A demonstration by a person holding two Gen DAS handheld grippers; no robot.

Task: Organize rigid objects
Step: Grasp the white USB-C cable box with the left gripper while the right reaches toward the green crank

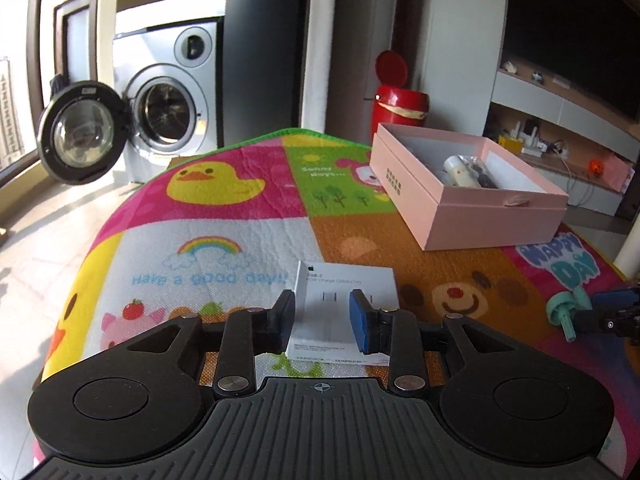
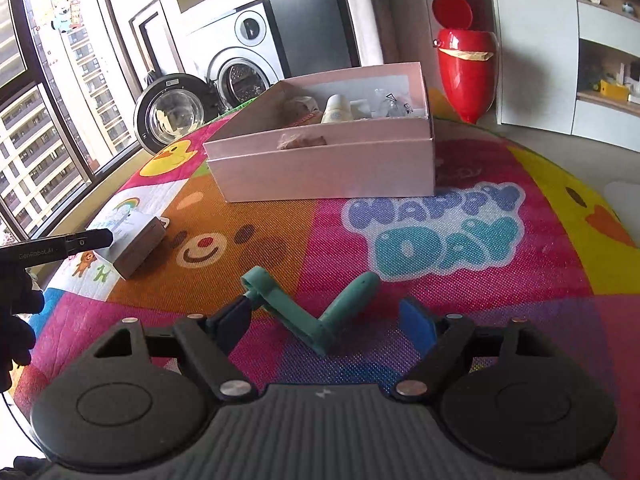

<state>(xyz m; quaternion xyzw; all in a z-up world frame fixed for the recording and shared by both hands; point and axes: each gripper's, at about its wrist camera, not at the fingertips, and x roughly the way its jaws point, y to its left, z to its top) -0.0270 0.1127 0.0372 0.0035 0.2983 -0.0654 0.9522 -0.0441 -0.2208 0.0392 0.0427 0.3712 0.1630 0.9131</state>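
Note:
A white cable box (image 1: 344, 280) lies flat on the colourful play mat (image 1: 224, 236). My left gripper (image 1: 322, 318) hovers low over its near half with the jaws a narrow gap apart. The black finger is at the box's left edge and the blue pad sits in front of its face. The box is wider than the gap. In the right wrist view, that box (image 2: 132, 236) lies left of a teal crank handle (image 2: 352, 296). My right gripper (image 2: 324, 320) stands open wide around the crank, and neither pad presses on it. Behind them is a pink box (image 1: 472, 216) holding a white bottle (image 1: 460, 168).
A red bin (image 2: 464, 64) with its lid up stands beyond the mat's far edge. A washing machine with its round door (image 1: 80, 136) swung open is at the far left by the window. Shelves line the right wall. A dark-gloved hand (image 2: 20, 320) holds the left gripper.

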